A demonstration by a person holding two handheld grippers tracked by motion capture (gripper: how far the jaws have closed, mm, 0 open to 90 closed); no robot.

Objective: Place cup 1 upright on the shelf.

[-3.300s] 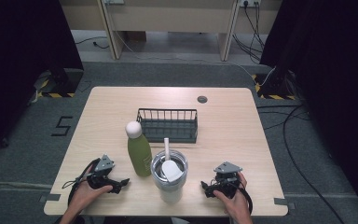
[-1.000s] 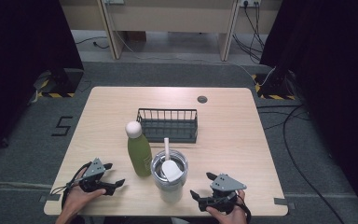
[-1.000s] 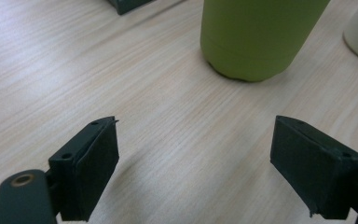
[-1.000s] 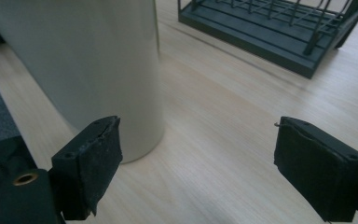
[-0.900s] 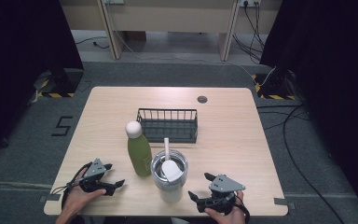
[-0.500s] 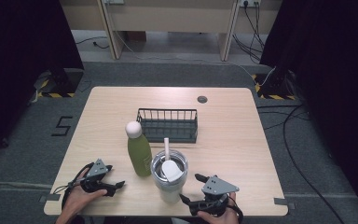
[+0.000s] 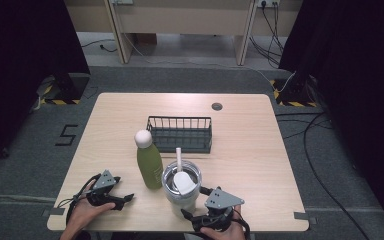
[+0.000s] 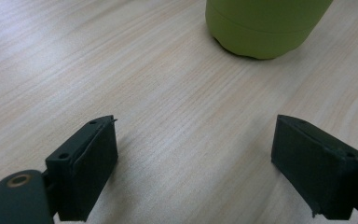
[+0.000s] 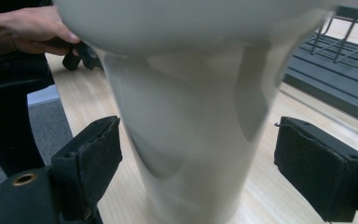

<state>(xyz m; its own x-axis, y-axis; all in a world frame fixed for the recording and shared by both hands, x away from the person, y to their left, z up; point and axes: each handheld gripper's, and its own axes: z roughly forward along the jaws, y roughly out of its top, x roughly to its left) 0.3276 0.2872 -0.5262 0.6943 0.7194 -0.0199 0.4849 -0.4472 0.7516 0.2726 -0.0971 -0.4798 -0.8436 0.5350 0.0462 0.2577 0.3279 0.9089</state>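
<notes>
A steel tumbler with a clear lid and a white straw stands near the table's front edge. My right gripper sits just right of its base and points left at it. In the right gripper view the tumbler fills the gap between the jaws; my right gripper is open, and both pads stand off its wall. A green bottle with a white cap stands left of the tumbler. My left gripper rests on the table, open and bare, with the bottle's base ahead.
A dark wire basket stands behind the bottle and tumbler, and part of the basket also appears in the right gripper view. A small dark disc lies at the table's far side. The person's other hand shows beyond the tumbler.
My right gripper has slid left along the front edge and turned toward the tumbler, so its jaws now straddle the base. The left gripper, bottle and tumbler have stayed put.
</notes>
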